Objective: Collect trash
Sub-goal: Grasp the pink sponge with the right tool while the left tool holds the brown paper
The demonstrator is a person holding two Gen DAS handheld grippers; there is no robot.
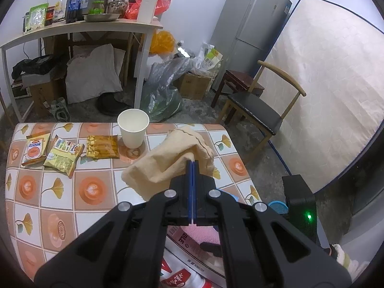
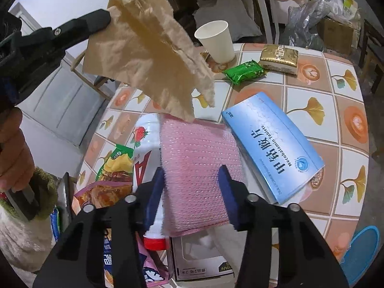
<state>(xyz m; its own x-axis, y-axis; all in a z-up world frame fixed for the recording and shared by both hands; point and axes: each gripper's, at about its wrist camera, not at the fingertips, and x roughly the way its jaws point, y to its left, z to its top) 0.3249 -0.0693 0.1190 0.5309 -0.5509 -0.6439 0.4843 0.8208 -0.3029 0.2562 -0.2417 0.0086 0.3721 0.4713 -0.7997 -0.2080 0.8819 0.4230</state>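
My left gripper [image 1: 192, 162] is shut on a crumpled brown paper bag [image 1: 168, 156] and holds it up above the table; the bag also shows in the right wrist view [image 2: 148, 50], hanging from the left gripper [image 2: 105, 21]. My right gripper [image 2: 192, 175] is open, its blue fingers either side of a pink bubble-wrap pouch [image 2: 196, 168] that lies on a pile of trash. Beside the pouch lie a blue tablet box [image 2: 273, 146] and a white bottle with a red cap [image 2: 146, 168].
A white paper cup [image 1: 133, 127] stands at the far edge of the tiled table [image 1: 72, 192], with three snack packets [image 1: 62, 153] to its left. A green wrapper [image 2: 243, 70] and a gold packet [image 2: 279, 57] lie near the cup. A chair [image 1: 259, 112] stands right of the table.
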